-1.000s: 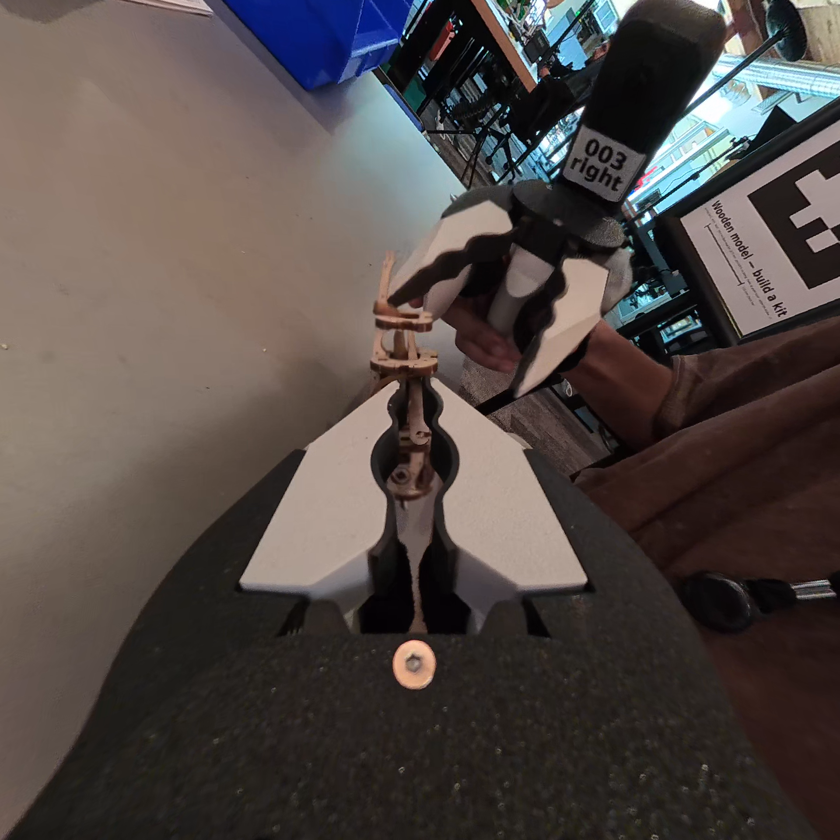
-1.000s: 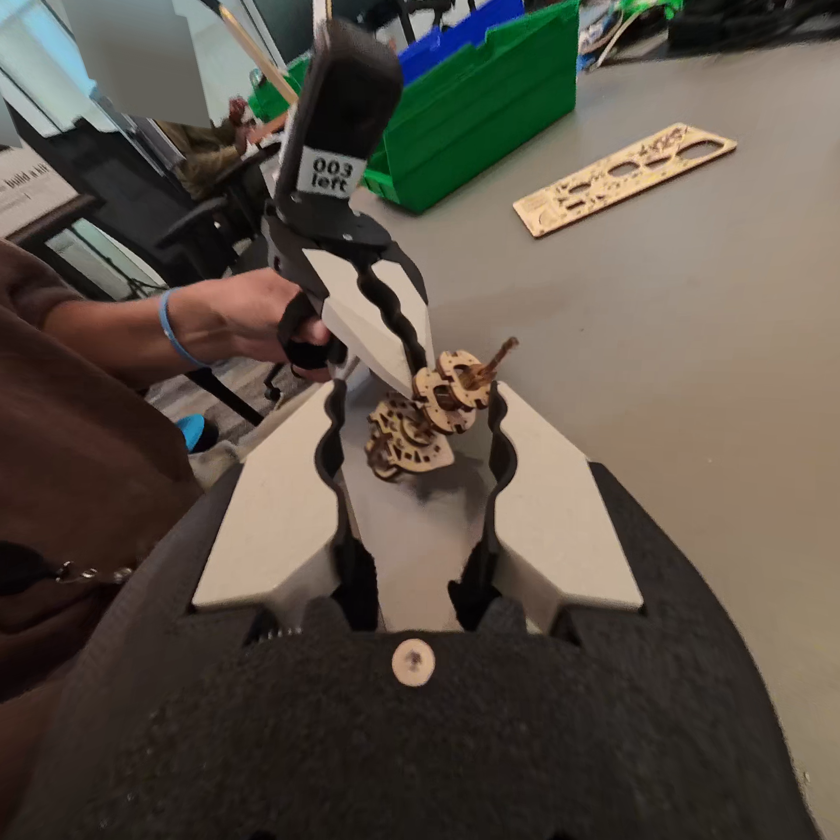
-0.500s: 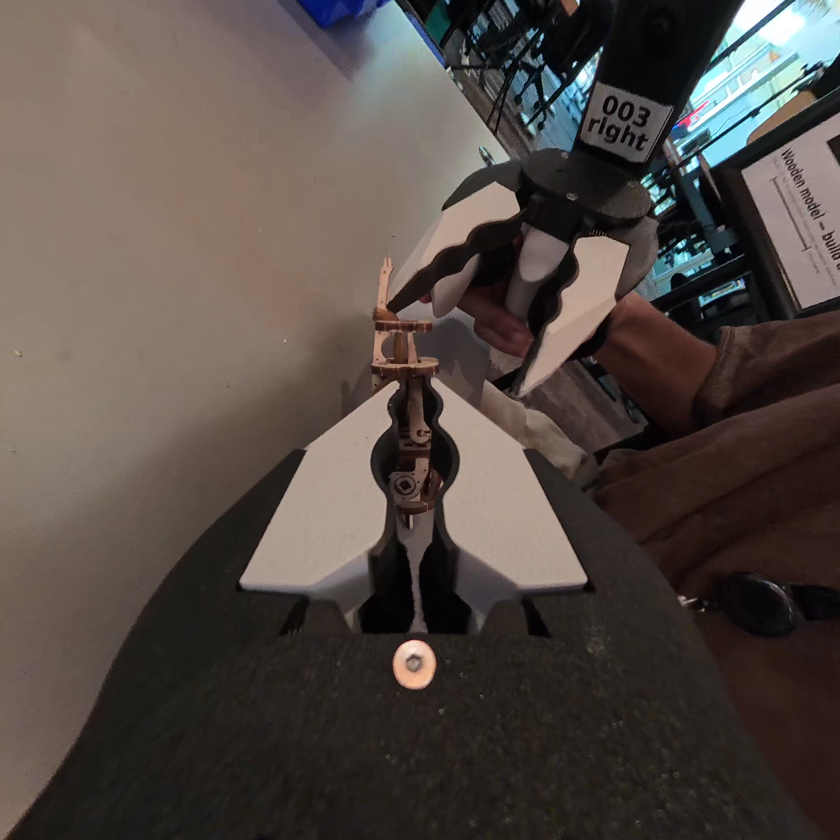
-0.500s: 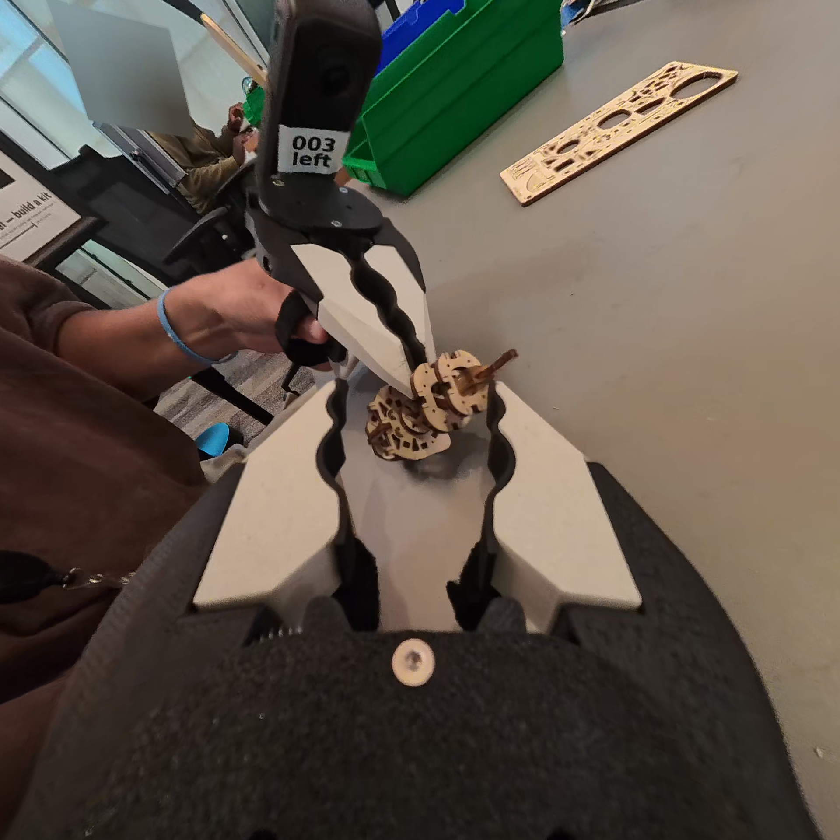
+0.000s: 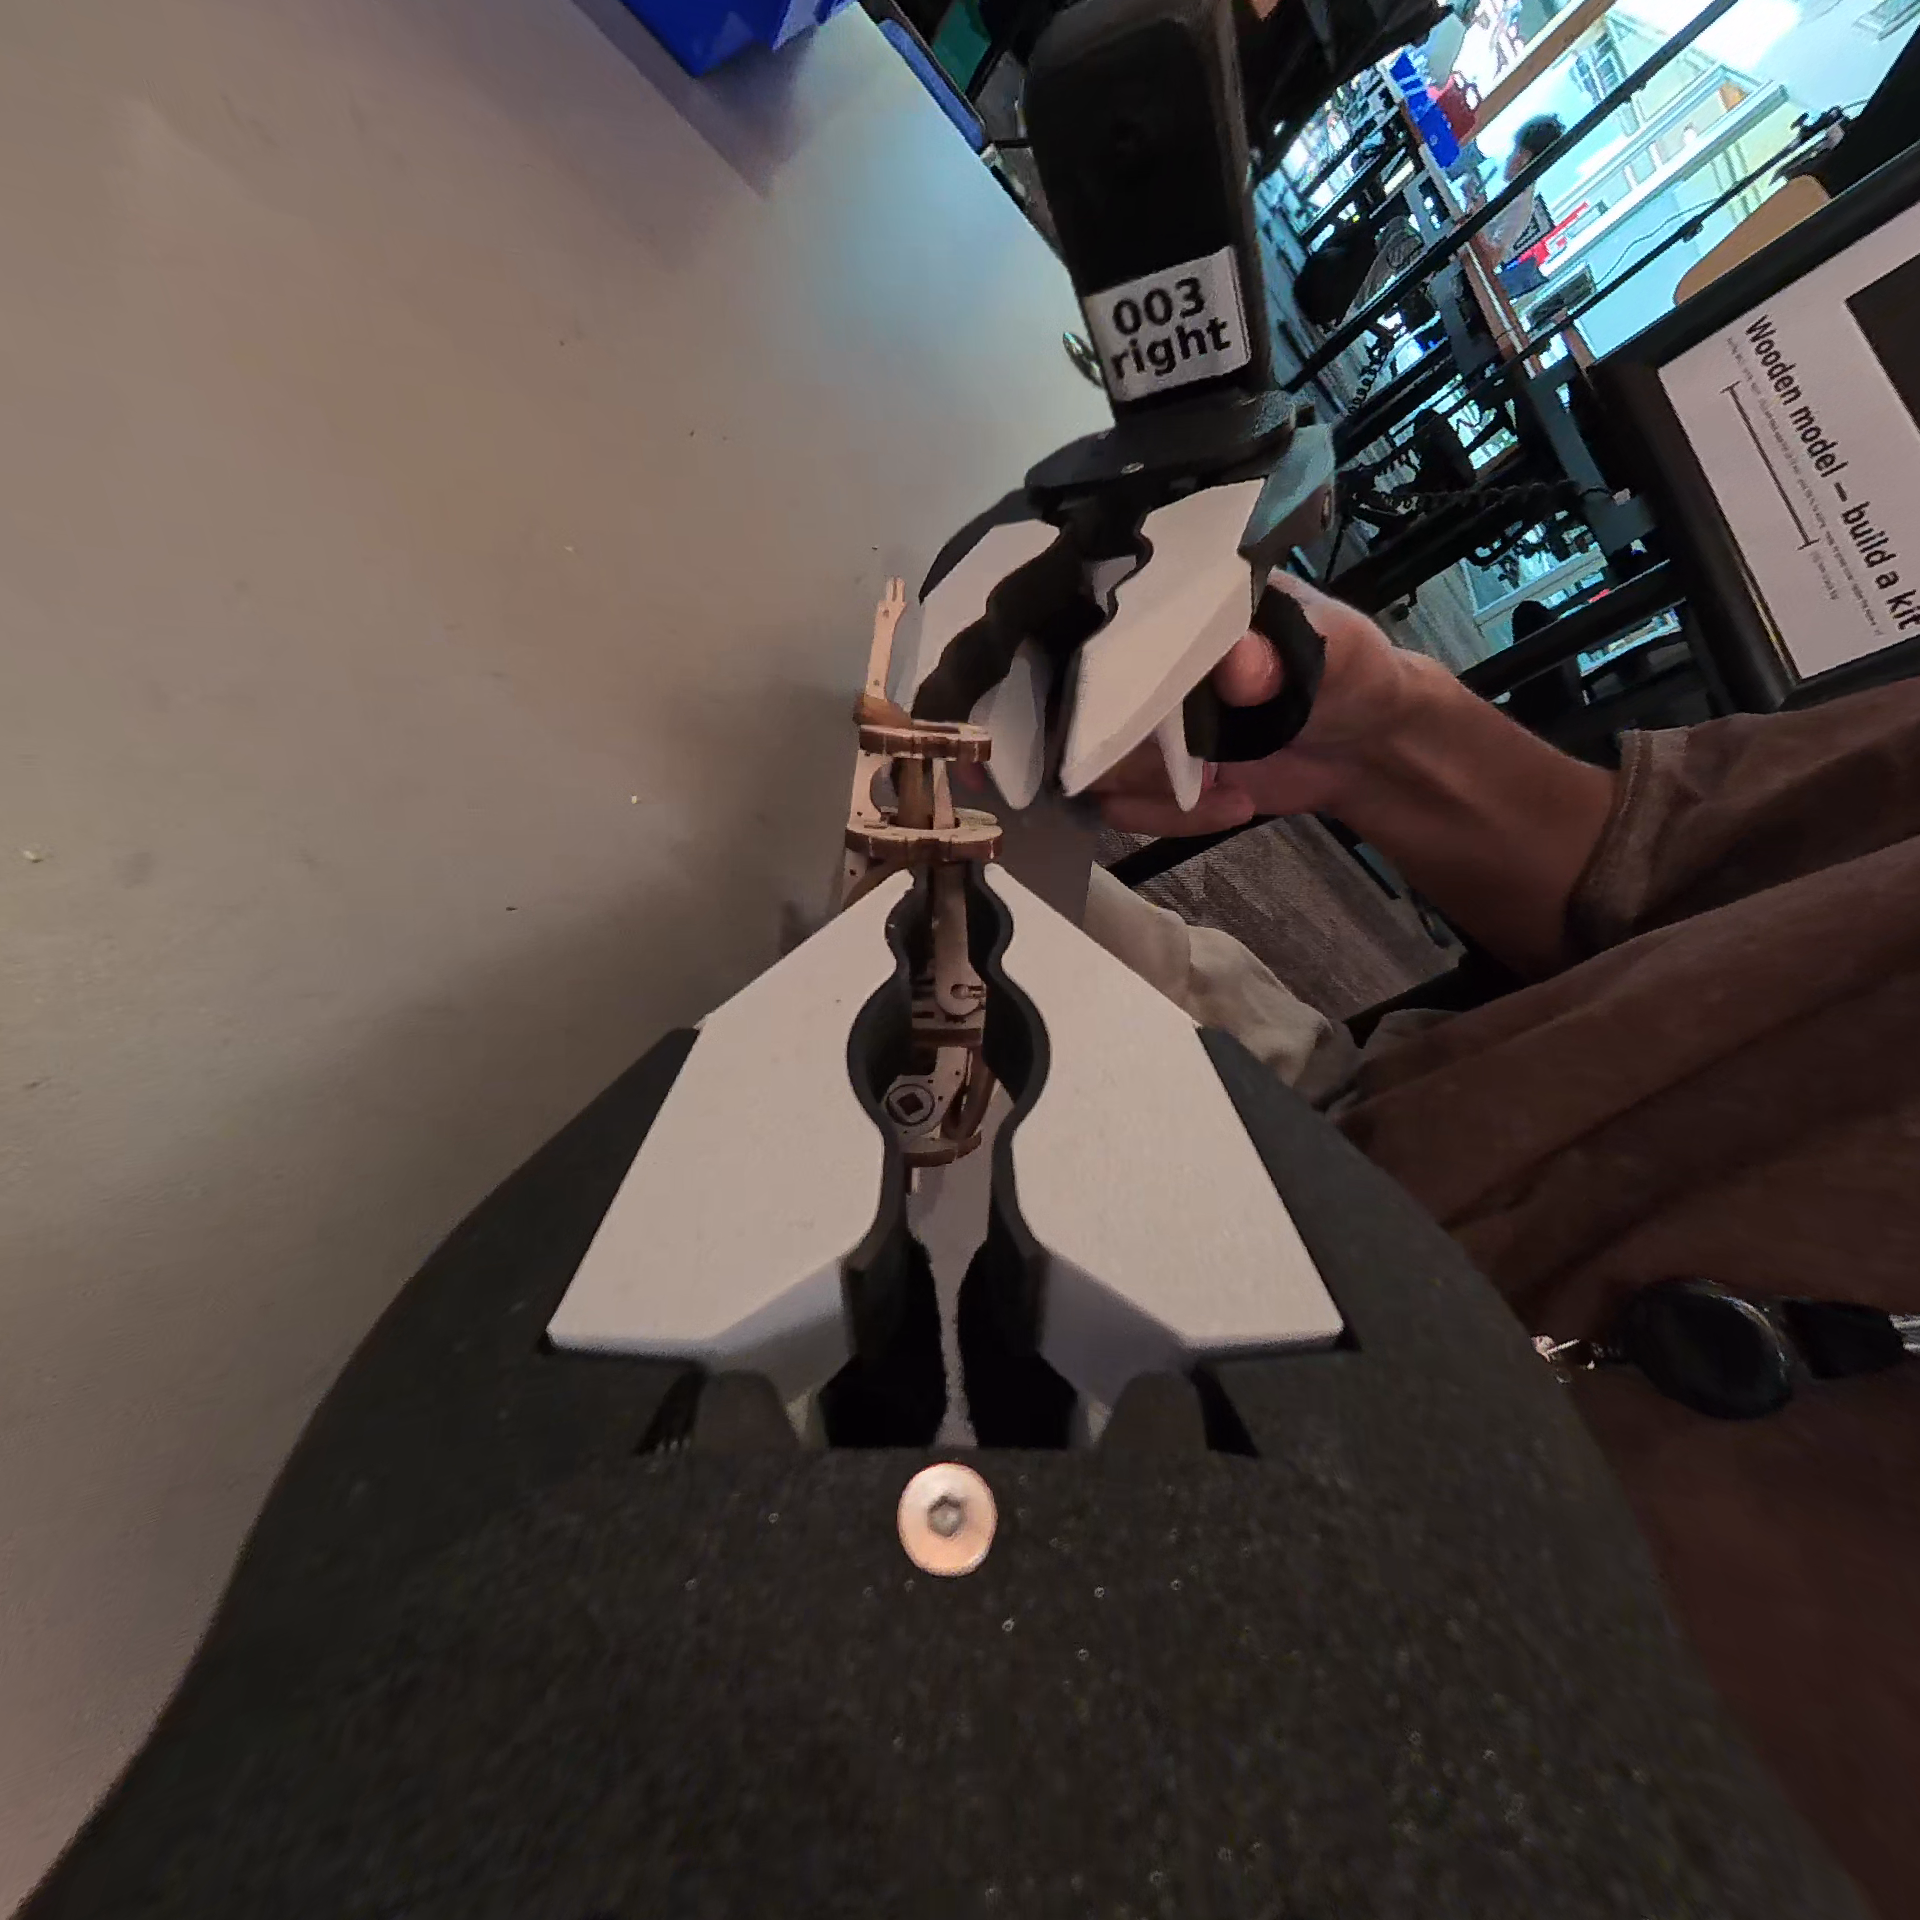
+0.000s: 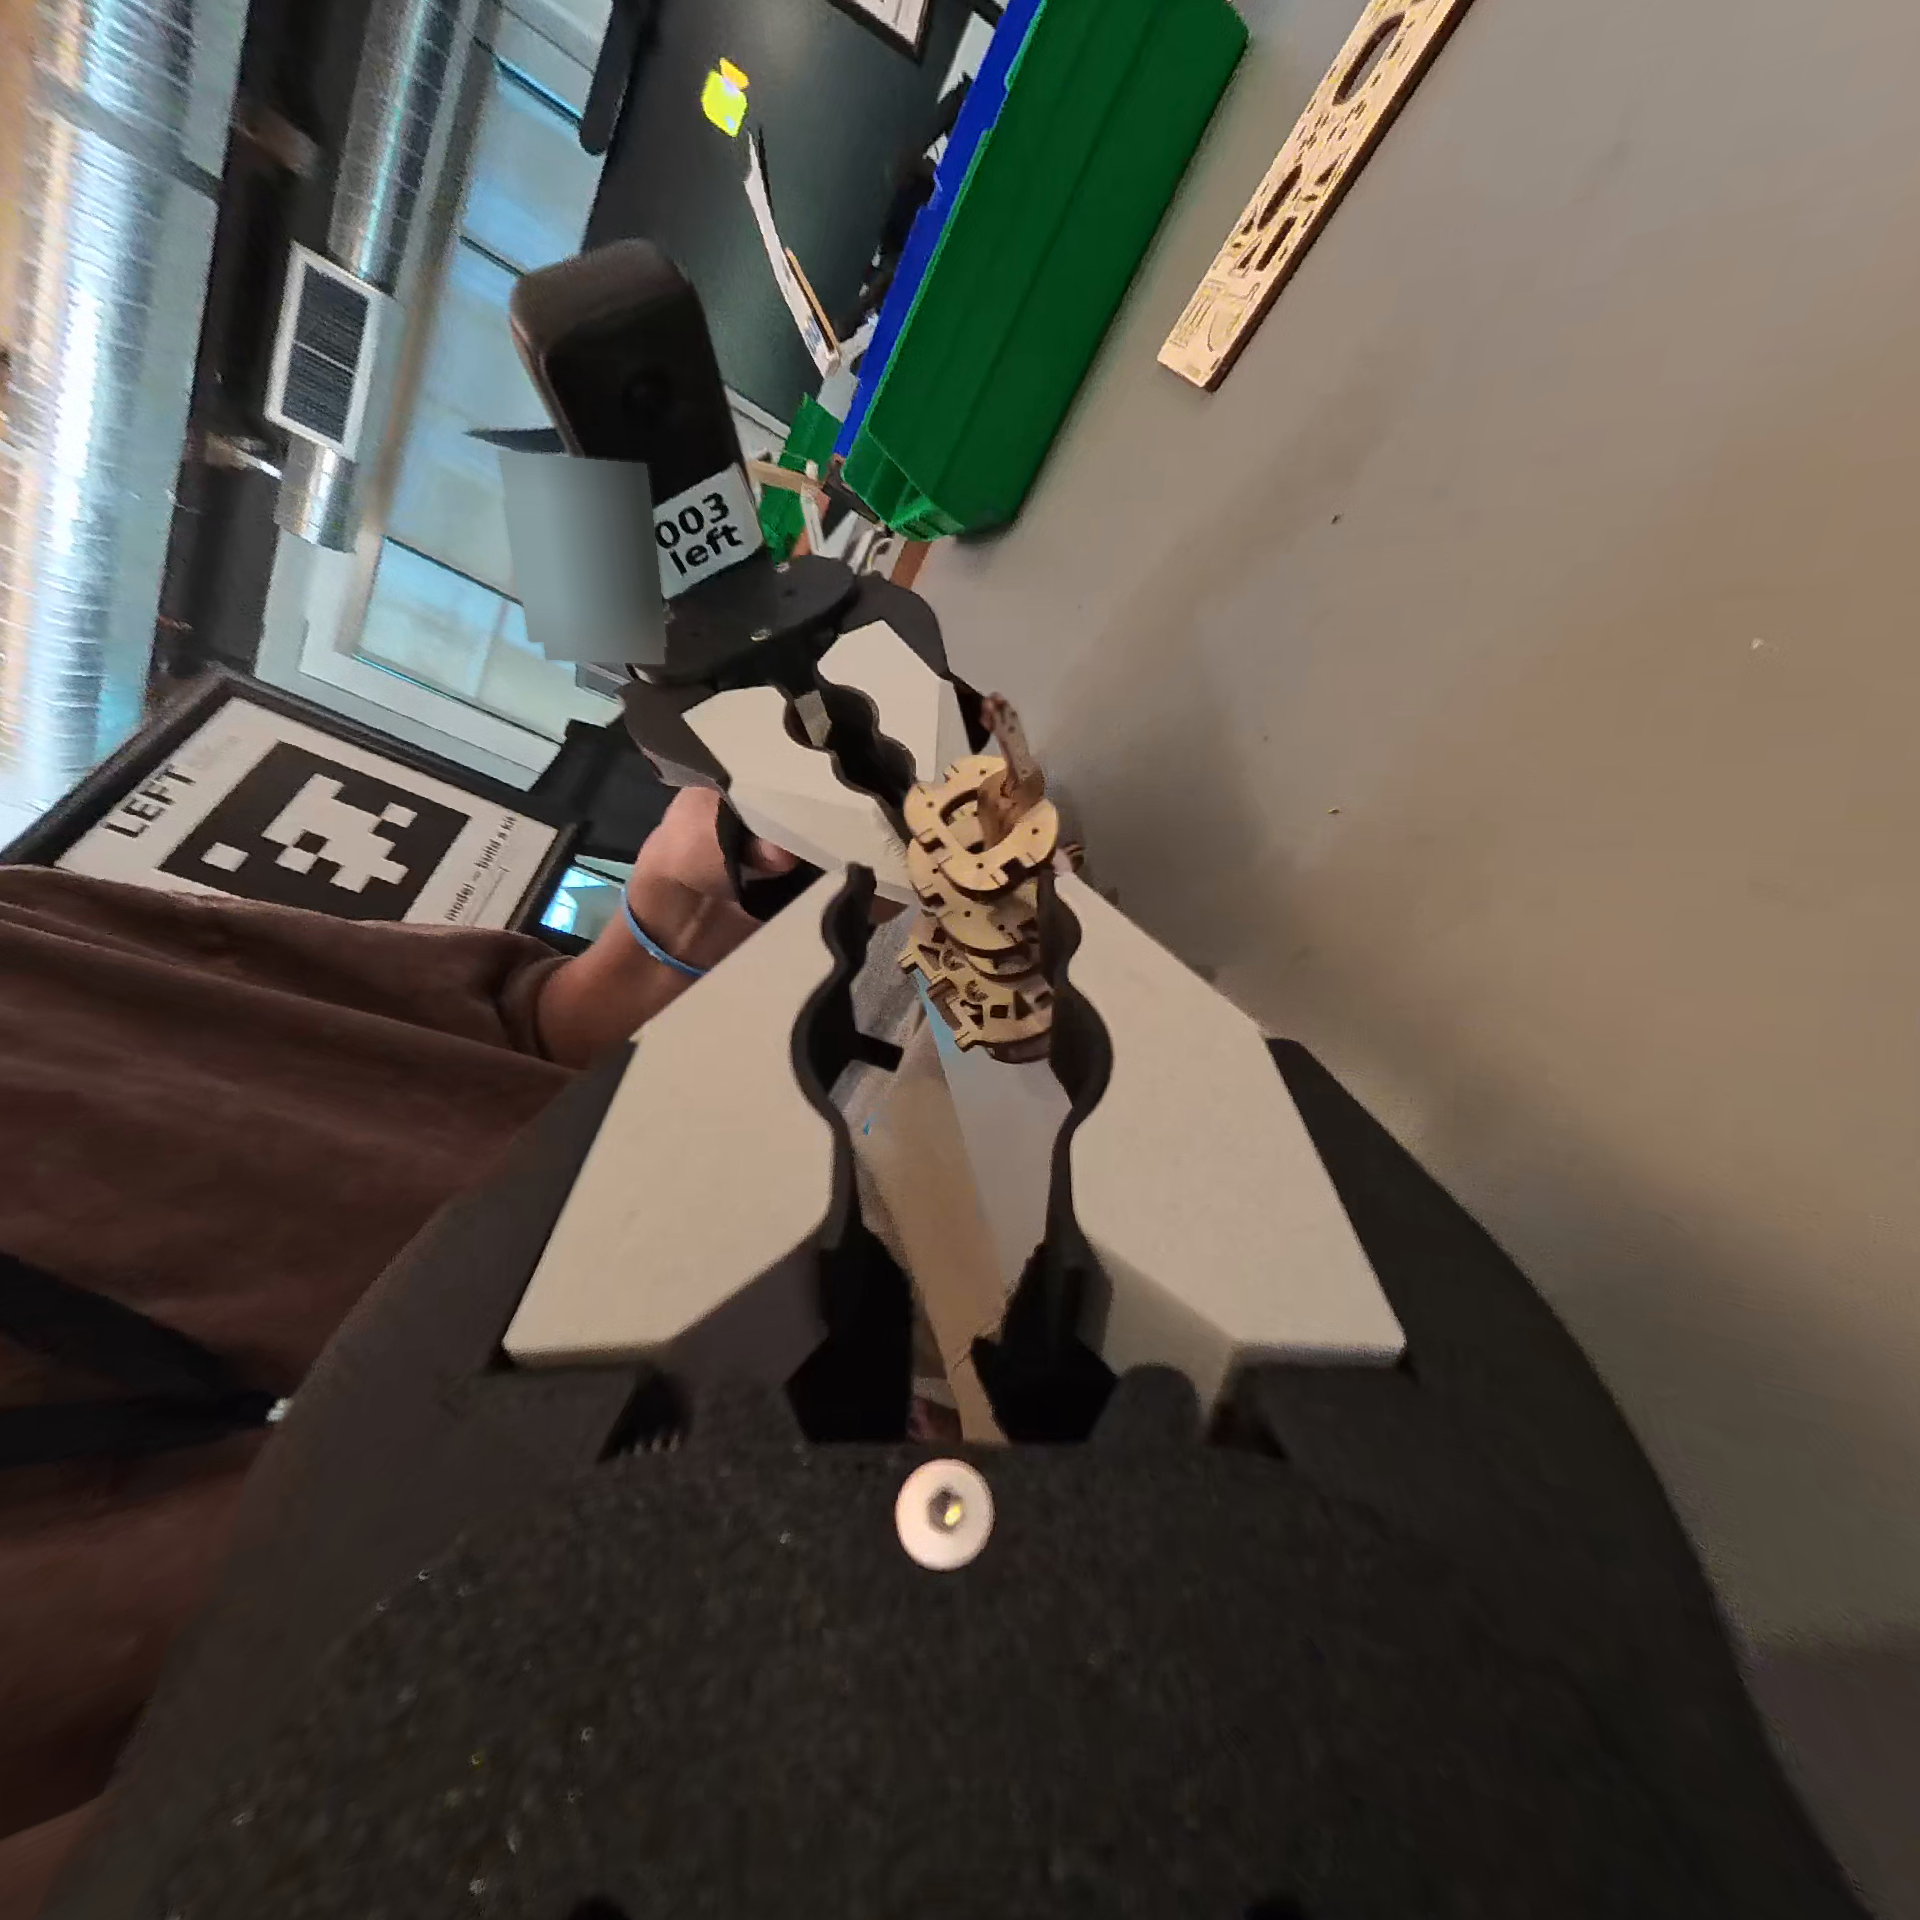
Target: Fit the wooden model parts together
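Note:
The wooden model [image 5: 920, 831] is a small stack of laser-cut discs on a thin post, held in the air over the grey table [image 5: 364, 520]. My left gripper [image 5: 940, 873] is shut on its lower part; the two discs and the post tip stick out past the fingertips. My right gripper [image 6: 951, 883] is open around the model [image 6: 982, 831], whose discs lie against the inner side of the right finger [image 6: 1195, 1143]. In the left wrist view the right gripper [image 5: 1013, 748] comes down from above, one fingertip touching the upper disc. The left gripper [image 6: 906, 805] also shows in the right wrist view.
A green bin [image 6: 1039, 260] with a blue bin [image 6: 956, 177] behind it stands at the table's far side, and a wooden parts sheet [image 6: 1299, 187] lies beside them. A framed sign [image 5: 1808, 468] stands off the table. The person's brown sleeve [image 5: 1662, 987] is close by. The tips of both grippers are at nearly the same place.
Both grippers have rolled together, so the scene is tilted. The right gripper has swung more upright and closed in; the model now sits against its right finger. The left gripper's hold is unchanged.

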`<state>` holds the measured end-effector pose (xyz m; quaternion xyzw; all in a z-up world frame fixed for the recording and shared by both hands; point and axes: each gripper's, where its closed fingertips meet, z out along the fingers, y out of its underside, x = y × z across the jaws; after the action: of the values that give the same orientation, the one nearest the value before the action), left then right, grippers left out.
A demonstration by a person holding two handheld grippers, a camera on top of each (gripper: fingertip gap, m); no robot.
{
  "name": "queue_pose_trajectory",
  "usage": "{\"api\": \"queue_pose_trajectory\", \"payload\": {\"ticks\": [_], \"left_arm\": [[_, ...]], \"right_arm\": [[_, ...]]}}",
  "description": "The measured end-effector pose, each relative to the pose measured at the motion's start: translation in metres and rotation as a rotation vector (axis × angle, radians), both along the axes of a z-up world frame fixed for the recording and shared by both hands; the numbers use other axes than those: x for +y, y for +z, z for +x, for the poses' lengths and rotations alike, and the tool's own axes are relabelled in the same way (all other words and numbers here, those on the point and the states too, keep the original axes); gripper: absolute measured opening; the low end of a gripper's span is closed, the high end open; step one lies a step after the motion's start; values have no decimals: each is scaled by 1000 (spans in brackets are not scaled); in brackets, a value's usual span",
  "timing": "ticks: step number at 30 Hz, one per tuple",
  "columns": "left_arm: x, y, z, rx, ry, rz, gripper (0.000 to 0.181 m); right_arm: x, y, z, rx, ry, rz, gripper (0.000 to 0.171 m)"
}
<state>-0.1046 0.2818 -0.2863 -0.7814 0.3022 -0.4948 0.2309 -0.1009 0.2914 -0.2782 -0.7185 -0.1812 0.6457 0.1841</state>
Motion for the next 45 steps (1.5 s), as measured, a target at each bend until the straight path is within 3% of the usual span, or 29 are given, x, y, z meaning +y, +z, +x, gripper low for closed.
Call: {"api": "queue_pose_trajectory", "payload": {"ticks": [7, 15, 25, 36, 45], "left_arm": [[1, 8, -2, -63, 26, -24, 3], [1, 21, 0, -241, 67, -123, 3], [2, 21, -2, -309, 95, -167, 3], [1, 43, -3, -538, 81, -317, 3], [3, 34, -8, -447, 97, -234, 8]], "right_arm": [[3, 4, -2, 52, -43, -46, 10], [6, 19, -5, 187, -83, -77, 8], [5, 18, -6, 157, -79, -21, 8], [4, 38, -7, 265, -74, 31, 3], [7, 27, -7, 211, -80, -14, 2]]}}
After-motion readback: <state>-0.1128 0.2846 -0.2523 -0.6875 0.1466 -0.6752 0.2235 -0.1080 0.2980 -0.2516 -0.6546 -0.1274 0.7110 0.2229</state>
